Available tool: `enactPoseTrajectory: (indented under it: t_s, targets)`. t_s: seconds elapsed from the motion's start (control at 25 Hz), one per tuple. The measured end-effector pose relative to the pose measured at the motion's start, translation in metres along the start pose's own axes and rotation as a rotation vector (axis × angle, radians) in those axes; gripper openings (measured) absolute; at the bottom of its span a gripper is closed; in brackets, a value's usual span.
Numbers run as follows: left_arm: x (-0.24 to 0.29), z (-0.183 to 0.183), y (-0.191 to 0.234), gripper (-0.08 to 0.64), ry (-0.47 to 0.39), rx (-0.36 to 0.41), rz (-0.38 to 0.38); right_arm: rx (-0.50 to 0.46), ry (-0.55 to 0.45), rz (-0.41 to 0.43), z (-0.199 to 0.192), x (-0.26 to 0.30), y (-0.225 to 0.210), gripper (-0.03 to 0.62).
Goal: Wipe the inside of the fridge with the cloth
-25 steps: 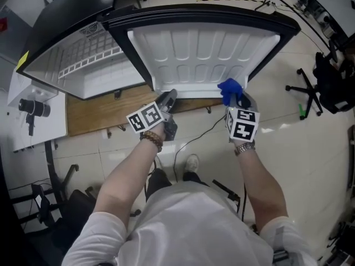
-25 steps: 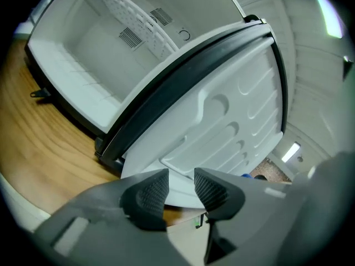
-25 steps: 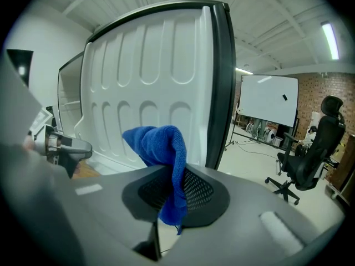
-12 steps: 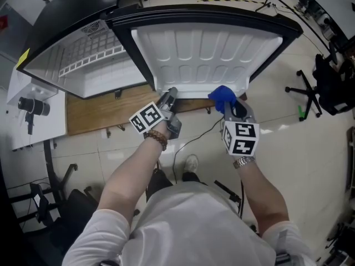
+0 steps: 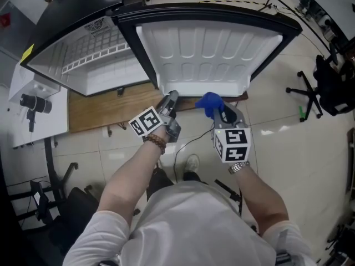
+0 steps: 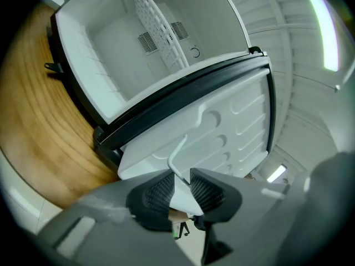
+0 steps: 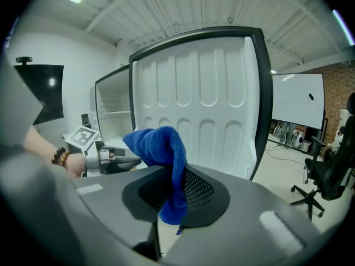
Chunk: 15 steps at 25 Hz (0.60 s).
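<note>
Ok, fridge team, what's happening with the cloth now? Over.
Left gripper just closed its fingers on the edge of the white plastic fridge door. Right gripper shut on the blue fuzzy cloth, not yet inside. Nothing blocking the open fridge.

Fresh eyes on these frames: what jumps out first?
The blue cloth, pinched in the right gripper in front of the open fridge door. Beside it the left gripper, fingers just closed, grips that door's lower edge. At left, the fridge gapes white inside.
</note>
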State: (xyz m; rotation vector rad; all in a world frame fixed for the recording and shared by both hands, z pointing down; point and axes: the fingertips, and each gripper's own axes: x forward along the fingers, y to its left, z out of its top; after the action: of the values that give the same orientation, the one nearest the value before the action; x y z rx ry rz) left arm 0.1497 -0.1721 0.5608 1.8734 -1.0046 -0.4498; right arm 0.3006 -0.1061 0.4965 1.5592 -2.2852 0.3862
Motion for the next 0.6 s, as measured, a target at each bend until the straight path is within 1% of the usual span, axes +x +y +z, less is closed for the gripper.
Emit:
enactPoseTrajectory:
  t_s: [0.24,0.4,0.6]
  targets:
    - [-0.011,0.006,-0.021,0.083,0.005,0.023,-0.064,-0.015,-0.027,0.056,0.013,-0.002,0.026,0.041]
    - [-0.014,0.015,-0.034,0.080,0.015,0.027,-0.105,-0.013,-0.066,0.082,0.032,0.002,0.043,0.041]
    - [-0.014,0.024,-0.042,0.080,0.038,0.038,-0.121,0.011,-0.101,0.123,0.058,0.017,0.067,0.041]
